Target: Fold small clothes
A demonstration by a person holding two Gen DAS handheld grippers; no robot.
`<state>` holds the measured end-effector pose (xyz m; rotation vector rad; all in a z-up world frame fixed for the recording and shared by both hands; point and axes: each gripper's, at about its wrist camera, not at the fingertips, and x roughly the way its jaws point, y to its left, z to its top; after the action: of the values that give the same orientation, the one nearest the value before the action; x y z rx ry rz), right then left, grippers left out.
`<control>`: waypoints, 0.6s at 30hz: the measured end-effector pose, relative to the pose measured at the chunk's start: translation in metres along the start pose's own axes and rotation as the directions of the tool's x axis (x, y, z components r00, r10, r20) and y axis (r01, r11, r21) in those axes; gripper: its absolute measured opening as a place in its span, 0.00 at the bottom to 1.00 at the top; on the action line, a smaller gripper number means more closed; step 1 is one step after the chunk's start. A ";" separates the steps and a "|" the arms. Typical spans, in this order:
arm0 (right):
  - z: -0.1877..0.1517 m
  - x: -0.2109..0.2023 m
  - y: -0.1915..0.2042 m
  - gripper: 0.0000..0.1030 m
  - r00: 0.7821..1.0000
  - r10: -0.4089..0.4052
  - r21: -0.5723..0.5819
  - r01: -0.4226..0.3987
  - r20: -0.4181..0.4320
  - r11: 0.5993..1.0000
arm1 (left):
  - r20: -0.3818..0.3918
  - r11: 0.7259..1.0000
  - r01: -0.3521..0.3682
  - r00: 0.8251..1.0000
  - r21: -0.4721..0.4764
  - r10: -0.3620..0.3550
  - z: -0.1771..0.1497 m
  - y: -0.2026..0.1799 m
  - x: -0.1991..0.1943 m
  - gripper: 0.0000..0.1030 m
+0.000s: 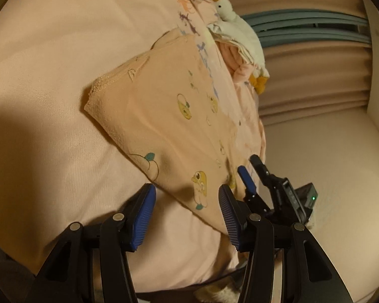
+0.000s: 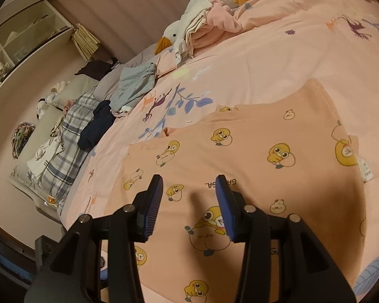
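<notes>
1. The bed (image 2: 265,58), covered in a pink sheet, gives a broad flat place for folding.
2. The garment (image 2: 252,151) lies flat and folded at its near edge.
3. The right tool (image 2: 189,199) hovers over the garment with jaws apart and empty.
4. The left tool (image 1: 187,209) stands at the garment's near edge, likewise apart.

left gripper (image 1: 187,212) parted, right gripper (image 2: 189,202) parted, both empty

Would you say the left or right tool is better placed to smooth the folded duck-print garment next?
Probably the right tool: it hangs open directly over the duck-print garment, whereas the left tool, also open, sits at its near edge.
</notes>
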<state>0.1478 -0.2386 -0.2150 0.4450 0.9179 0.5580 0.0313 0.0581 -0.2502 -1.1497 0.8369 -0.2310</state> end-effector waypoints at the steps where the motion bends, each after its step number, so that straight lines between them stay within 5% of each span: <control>1: -0.001 0.000 0.000 0.44 1.000 0.001 0.004 -0.001 -0.003 1.000 | 0.013 1.000 -0.004 1.000 0.010 0.004 0.000 -0.002 0.000 0.49; 9: -0.002 0.003 0.008 0.44 1.000 0.020 -0.030 -0.020 -0.015 0.999 | 0.090 0.988 -0.111 0.991 0.109 0.102 0.016 -0.029 0.028 0.50; 14: -0.001 0.005 0.010 0.44 1.000 -0.003 -0.065 0.001 -0.018 0.998 | -0.013 0.995 -0.099 0.995 0.021 0.099 0.011 -0.018 0.019 0.50; 18: -0.001 0.010 0.002 0.44 0.999 -0.003 -0.016 0.003 -0.033 1.000 | -0.029 0.983 0.039 0.999 -0.180 -0.045 0.002 0.007 0.009 0.50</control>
<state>0.1515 -0.2306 -0.2209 0.4214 0.9452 0.5709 0.0374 0.0568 -0.2601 -1.3362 0.8767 -0.2137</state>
